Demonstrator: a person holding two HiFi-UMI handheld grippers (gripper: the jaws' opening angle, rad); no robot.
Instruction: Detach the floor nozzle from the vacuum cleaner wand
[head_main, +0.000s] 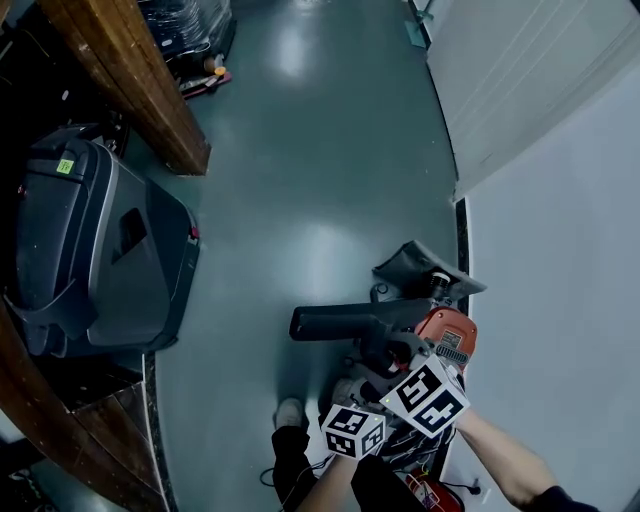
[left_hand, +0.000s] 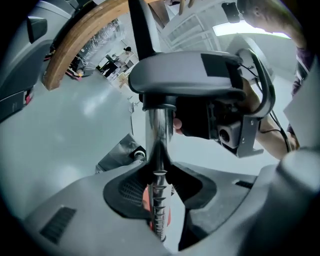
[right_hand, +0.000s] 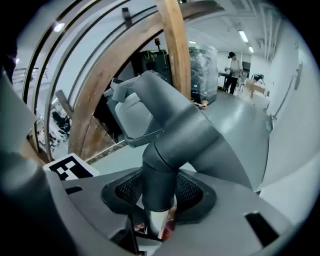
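Observation:
The dark grey floor nozzle (head_main: 335, 323) is lifted off the floor beside the red vacuum body (head_main: 447, 335). In the left gripper view the nozzle head (left_hand: 185, 75) sits on top of the chrome wand (left_hand: 159, 135). My left gripper (left_hand: 159, 200) is shut on that chrome tube. In the right gripper view my right gripper (right_hand: 159, 200) is shut on the nozzle's grey neck (right_hand: 162, 170), with the chrome tube end (right_hand: 156, 224) showing below it. Both marker cubes (head_main: 352, 430) (head_main: 425, 398) sit close together by the vacuum.
A large grey machine (head_main: 95, 250) stands on the left under a curved wooden beam (head_main: 130, 80). A white wall (head_main: 560, 250) runs along the right. A grey floor plate (head_main: 425, 268) lies beyond the vacuum. A shoe (head_main: 290, 412) is just left of the grippers.

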